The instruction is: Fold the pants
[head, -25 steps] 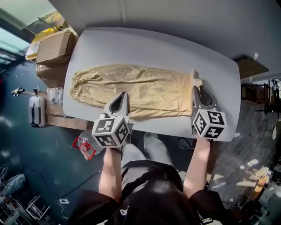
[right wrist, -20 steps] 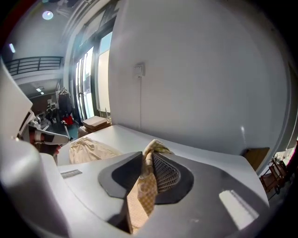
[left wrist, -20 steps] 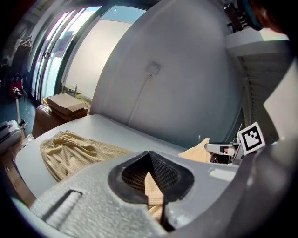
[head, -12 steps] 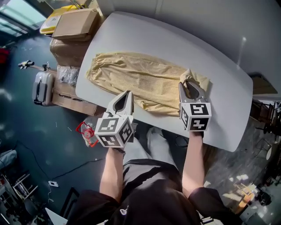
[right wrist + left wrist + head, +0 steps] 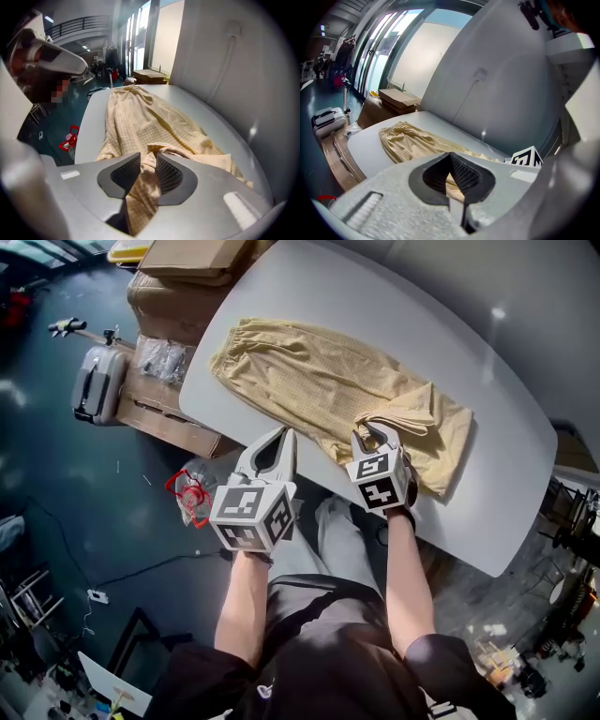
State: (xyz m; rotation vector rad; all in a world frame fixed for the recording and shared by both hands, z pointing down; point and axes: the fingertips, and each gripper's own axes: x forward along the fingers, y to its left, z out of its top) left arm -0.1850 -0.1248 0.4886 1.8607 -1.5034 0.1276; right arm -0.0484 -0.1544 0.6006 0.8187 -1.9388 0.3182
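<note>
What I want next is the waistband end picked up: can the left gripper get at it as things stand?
Probably yes. The left gripper hovers at the table edge, with only tabletop and flat pants between it and the waistband. Its jaws are shut and empty, so they must open first.

Counts:
- One pair of pale yellow checked pants (image 5: 309, 381).
- One white rounded bench (image 5: 516, 456).
- Two grey plastic grippers, each with one marker cube: left gripper (image 5: 278, 434) and right gripper (image 5: 375, 430). The right one's jaws have just been opening, with pants cloth between them.
- At least two brown cardboard boxes (image 5: 187, 254).
- One grey hard-shell suitcase (image 5: 98, 385).
- One red plastic item (image 5: 190, 495), kind unclear.
- One person (image 5: 319, 643).
</note>
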